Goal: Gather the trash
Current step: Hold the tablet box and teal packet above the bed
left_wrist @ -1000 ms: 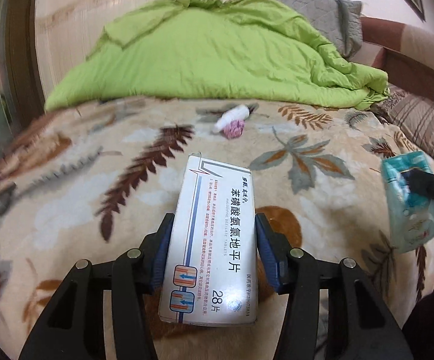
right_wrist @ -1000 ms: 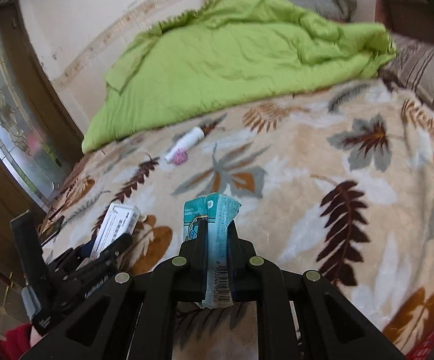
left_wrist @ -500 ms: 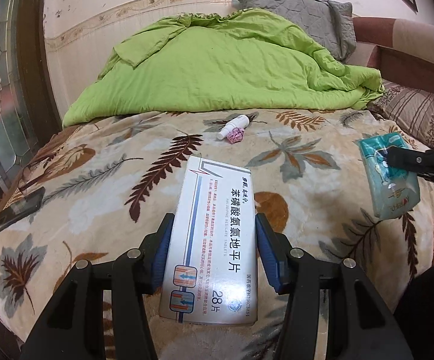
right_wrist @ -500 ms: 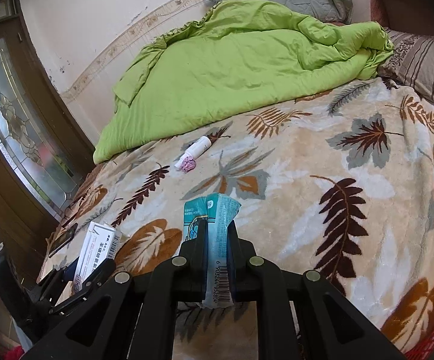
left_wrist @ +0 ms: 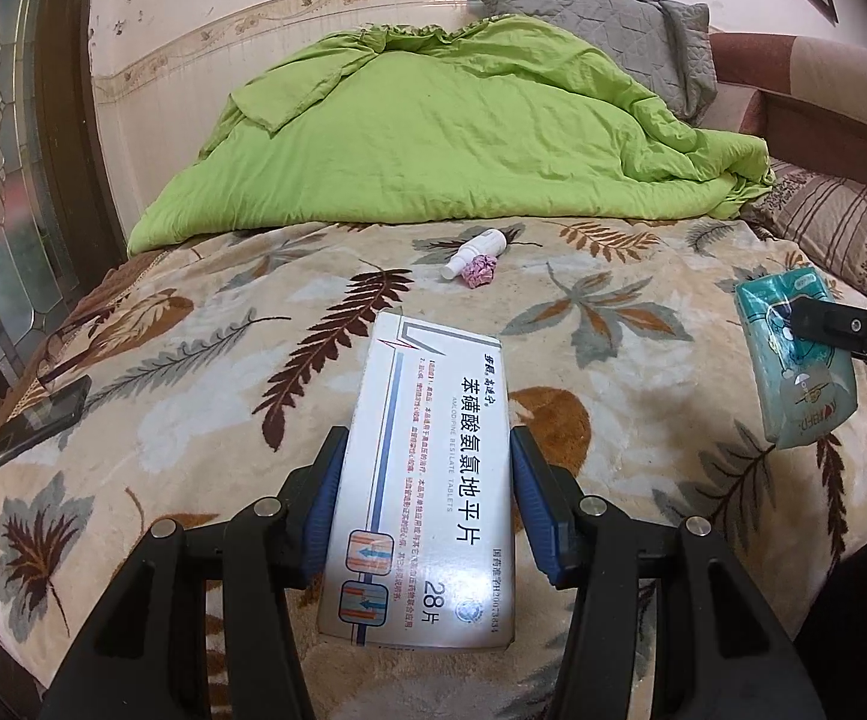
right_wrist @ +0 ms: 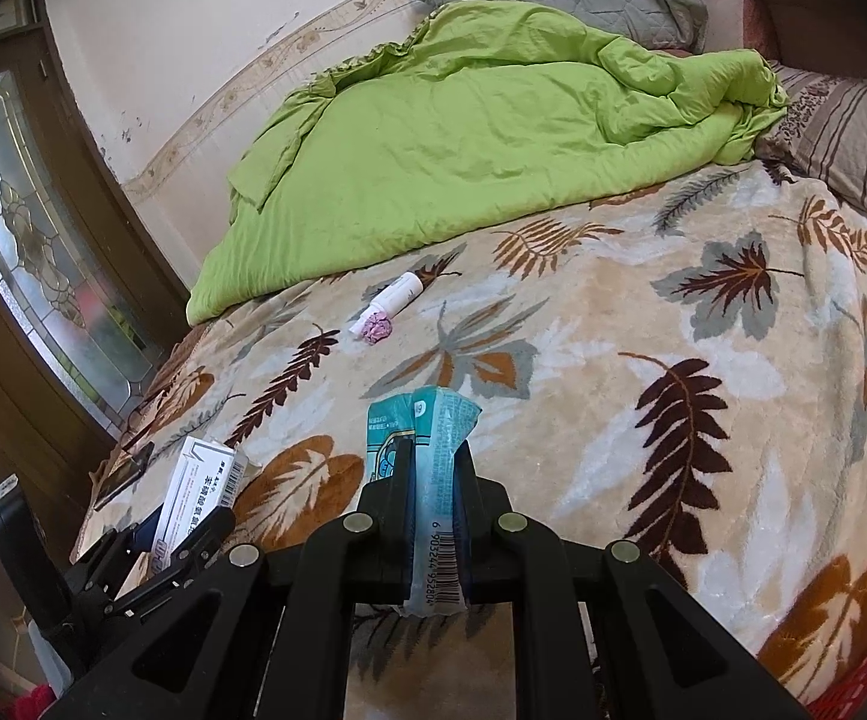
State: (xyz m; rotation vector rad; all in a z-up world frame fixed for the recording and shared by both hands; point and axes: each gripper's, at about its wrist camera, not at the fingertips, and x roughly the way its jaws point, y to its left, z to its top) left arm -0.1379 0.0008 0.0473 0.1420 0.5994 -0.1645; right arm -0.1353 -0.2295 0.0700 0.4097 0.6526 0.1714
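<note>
Left wrist view: nearest, the left gripper (left_wrist: 427, 492) clamps a white pill box (left_wrist: 427, 480) by its long sides above the leaf-print blanket (left_wrist: 193, 372). Right of it, the right gripper (right_wrist: 433, 480) pinches a flattened teal tissue pack (right_wrist: 427, 438). Farther off, a small white bottle (left_wrist: 481, 247) and pink crumpled wad (left_wrist: 479, 270) lie touching, before the green duvet (left_wrist: 433, 138)

A bedroom: blanketed bed (left_wrist: 205, 372), quilt (left_wrist: 433, 138), pillows (left_wrist: 607, 18).
</note>
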